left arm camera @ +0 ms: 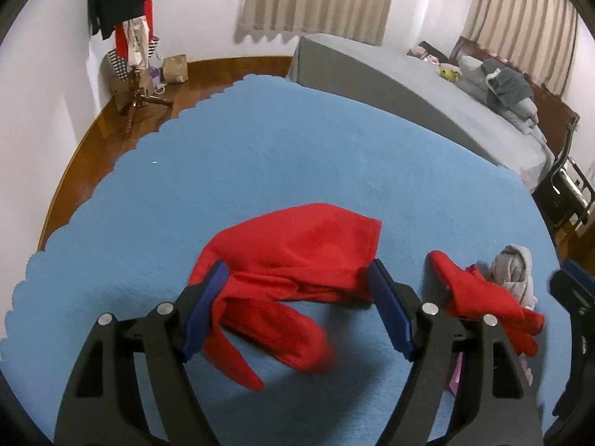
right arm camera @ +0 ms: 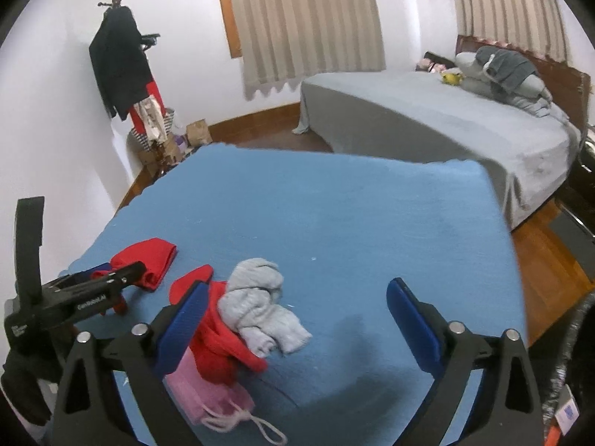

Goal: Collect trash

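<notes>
A bedroom w/ wood floor, a grey bed (right arm camera: 427, 119) in the upper right and a coat stand (right arm camera: 122, 67) in the upper left; the work surface is a blue cloth (left arm camera: 297, 156) filling the centre. The left gripper (left arm camera: 297, 290) is wide open, its blue pads on either side of a red glove (left arm camera: 290, 271) at lower centre, holding nothing yet; I think it is lined up to pinch it. The right gripper (right arm camera: 295, 304) is also spread wide and empty, above the pile at lower left: second red glove (right arm camera: 219, 338), grey rag (right arm camera: 260, 308), pink mask (right arm camera: 208, 397), touching each other. Probably these are the trash, grouped for easy pick-up.
</notes>
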Tool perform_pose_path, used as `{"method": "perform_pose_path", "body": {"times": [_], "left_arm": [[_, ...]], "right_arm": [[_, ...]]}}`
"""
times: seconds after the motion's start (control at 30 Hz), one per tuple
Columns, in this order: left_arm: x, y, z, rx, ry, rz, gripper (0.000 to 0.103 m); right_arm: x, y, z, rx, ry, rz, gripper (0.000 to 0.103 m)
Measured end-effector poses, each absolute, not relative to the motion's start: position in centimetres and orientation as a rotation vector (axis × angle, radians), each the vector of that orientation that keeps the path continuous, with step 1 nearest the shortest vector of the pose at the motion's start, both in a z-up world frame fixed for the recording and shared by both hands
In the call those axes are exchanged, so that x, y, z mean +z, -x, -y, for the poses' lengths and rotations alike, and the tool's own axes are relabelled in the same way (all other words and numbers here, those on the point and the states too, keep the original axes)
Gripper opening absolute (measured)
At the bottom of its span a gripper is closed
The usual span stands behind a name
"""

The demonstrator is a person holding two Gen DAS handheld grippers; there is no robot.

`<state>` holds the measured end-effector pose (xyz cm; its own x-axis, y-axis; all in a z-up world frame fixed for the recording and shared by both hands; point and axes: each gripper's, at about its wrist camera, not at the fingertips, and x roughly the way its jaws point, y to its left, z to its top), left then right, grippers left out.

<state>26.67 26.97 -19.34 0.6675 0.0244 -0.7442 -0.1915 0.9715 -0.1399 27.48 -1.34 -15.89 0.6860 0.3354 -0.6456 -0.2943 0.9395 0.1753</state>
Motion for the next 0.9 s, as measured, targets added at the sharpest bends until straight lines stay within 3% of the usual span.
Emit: {"method": "perform_pose_path", "body": {"times": [0.2,0.27,0.3,0.37,0.4,0.5,0.9], "left_arm": [[-19.5,-26.6,-26.8,0.106,0.217,-0.841,0.074],[-19.6,-26.7,-26.5,0.107,0.207,-0.845,0.067],[-19.7,-26.7,-26.5,0.107,0.206,-0.846,0.054],[-19.7,-26.7,-26.5,0.095,0.224,-0.848,0.044],[-19.7,-26.6,-26.7,0.080,0.241,-0.847,0.030],[-19.7,-26.4,-26.5,0.050,0.268,-0.839,0.013],[-15.9,-23.6,-22.9,-0.011,0.241,-0.721,0.012]], "right_arm": [[-18.1,-27.8,0.6,0.406,-0.062,-0.823,0.070],[-18.3,-27.6,0.2,0.449,-0.082,-0.841,0.055],[-18.3,-27.6,0.1,0.466,-0.087,-0.846,0.051],[-18.1,-27.4,-0.2,0.485,-0.082,-0.846,0.041],[-17.9,-27.4,-0.2,0.495,-0.079,-0.846,0.039],[-17.3,-27.2,0.0,0.503,-0.081,-0.835,0.033],[-13.4,-25.3,3.3,0.482,-0.122,-0.725,0.031]]}}
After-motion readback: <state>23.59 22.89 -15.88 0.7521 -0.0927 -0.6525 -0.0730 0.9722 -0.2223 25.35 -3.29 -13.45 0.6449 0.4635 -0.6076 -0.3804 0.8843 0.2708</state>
